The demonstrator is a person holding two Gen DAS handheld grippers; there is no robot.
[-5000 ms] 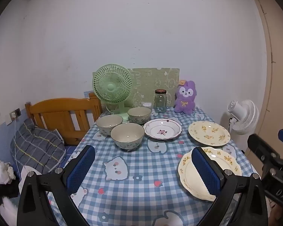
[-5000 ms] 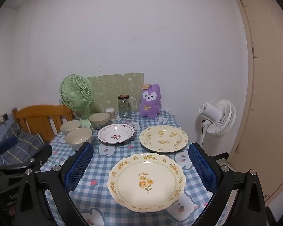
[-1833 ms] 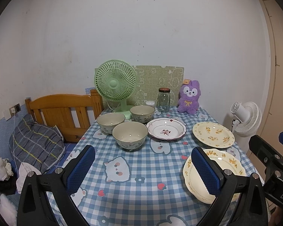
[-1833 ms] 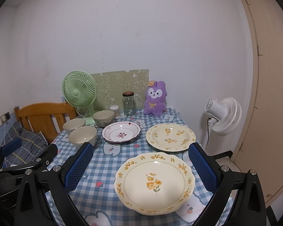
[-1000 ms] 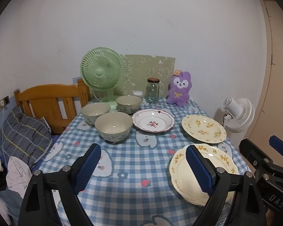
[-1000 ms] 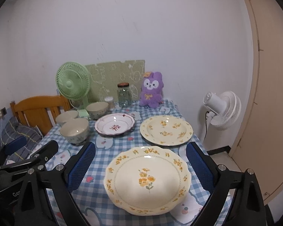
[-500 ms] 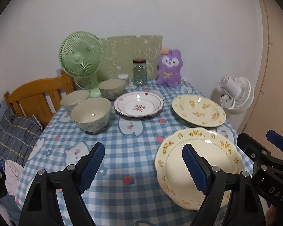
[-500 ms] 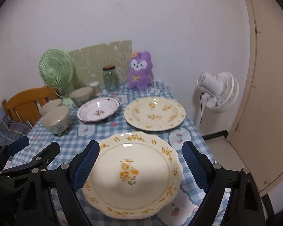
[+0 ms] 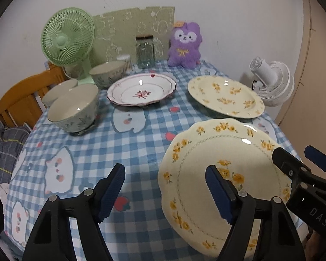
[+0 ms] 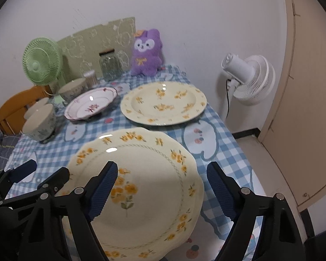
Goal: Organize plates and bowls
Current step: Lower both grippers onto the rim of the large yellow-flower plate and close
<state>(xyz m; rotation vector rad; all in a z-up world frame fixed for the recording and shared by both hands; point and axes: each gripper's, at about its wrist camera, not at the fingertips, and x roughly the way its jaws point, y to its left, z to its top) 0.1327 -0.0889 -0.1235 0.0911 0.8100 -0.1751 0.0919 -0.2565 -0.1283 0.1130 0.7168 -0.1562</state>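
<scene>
A large cream plate with yellow flowers [image 9: 219,152] [image 10: 145,165] lies at the table's near right. A second yellow-flowered plate [image 9: 226,95] [image 10: 163,104] lies behind it. A white plate with a red flower [image 9: 141,91] [image 10: 91,106] sits mid-table. Three bowls [image 9: 74,106] [image 10: 40,124] stand at the left. My left gripper [image 9: 165,187] is open, its right finger over the near plate's left part. My right gripper [image 10: 163,184] is open, straddling the near plate's right half just above it.
The table has a blue checked cloth [image 9: 119,148]. A green fan [image 9: 67,39], glass jar [image 9: 144,52] and purple plush [image 9: 184,45] stand at the back. A white floor fan [image 10: 247,80] and a door are to the right. A wooden chair [image 9: 21,100] is at the left.
Both grippers have moved forward and tilted down toward the near yellow-flowered plate, which now fills more of each view. Both stay open. No dish has moved.
</scene>
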